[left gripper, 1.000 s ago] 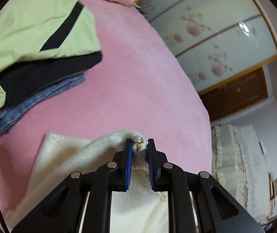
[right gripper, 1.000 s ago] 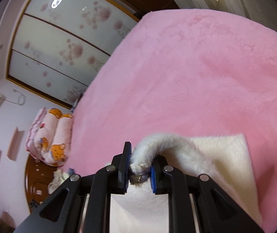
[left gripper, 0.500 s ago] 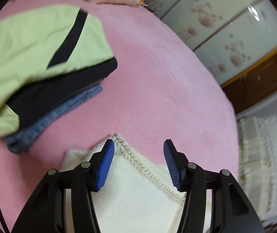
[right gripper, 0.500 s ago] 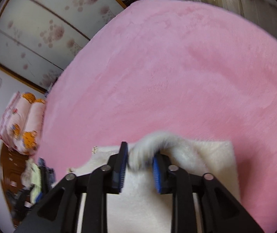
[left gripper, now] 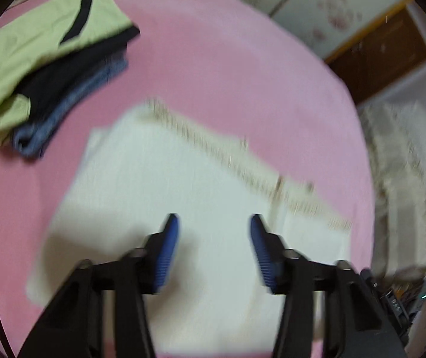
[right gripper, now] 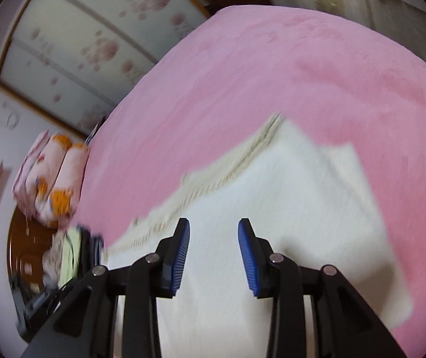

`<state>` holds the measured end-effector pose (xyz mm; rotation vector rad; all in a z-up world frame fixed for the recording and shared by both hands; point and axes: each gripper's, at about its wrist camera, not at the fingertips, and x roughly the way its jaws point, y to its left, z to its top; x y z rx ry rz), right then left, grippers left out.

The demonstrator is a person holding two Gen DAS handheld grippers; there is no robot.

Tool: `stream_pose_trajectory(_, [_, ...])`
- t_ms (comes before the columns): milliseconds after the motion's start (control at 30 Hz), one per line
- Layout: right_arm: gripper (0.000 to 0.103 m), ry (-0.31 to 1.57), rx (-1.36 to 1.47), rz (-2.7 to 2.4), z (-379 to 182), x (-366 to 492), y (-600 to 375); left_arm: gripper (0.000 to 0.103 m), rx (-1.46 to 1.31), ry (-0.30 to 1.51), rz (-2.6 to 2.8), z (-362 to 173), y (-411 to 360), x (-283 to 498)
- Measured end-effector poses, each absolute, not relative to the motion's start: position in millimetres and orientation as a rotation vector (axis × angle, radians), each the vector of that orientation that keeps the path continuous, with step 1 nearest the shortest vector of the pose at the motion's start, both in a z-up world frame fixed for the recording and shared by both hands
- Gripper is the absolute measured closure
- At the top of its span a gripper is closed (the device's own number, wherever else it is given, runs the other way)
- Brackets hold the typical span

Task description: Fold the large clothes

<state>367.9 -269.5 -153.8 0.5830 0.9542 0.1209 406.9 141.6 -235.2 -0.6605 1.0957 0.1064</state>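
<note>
Both released since 1 s ago | left hand-held gripper (left gripper: 211, 223), right hand-held gripper (right gripper: 213, 228) gape empty over folded cream fleece garment (left gripper: 165, 197) on pink bed (left gripper: 242, 68) | next: regrip matching corners, fold evenly

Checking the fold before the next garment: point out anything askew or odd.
The cream garment lies flat on the pink bed, but a lower layer's corner pokes past the top layer, so edges don't line up. Nothing else stands out.
</note>
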Motion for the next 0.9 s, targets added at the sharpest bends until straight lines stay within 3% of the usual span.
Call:
stream_pose_trajectory(100, [0.094, 1.020, 0.555, 0.231, -167.0, 341.9, -239.2, 0.081, -0.667, 1.160, 0.018, -245.2, 120.0, 390.5])
stream_pose_trajectory(133, [0.097, 1.039, 0.547, 0.291, -171.6, 333.0, -228.2, 0.088, -0.663, 1.175, -0.007, -246.8, 113.6, 386.3])
stream_pose_trajectory(200, [0.101, 1.065, 0.513, 0.398, -177.5, 318.4, -206.7, 0.089, -0.634, 1.215, -0.055, -250.4, 95.1, 375.9])
stream_pose_trajectory(500, [0.103, 1.197, 0.223, 0.489, -208.9, 293.5, -145.9, 0.089, -0.545, 1.365, -0.146, -285.4, 38.4, 353.3])
stream_pose_trajectory(700, [0.103, 1.274, 0.308, 0.487, -239.7, 304.9, -153.6, 0.089, -0.450, 1.449, -0.072, -317.6, 17.4, 354.6])
stream_pose_trajectory(900, [0.103, 1.278, 0.257, 0.454, -241.6, 311.3, -160.4, 0.091, -0.392, 1.401, 0.034, -316.6, 33.4, 344.8])
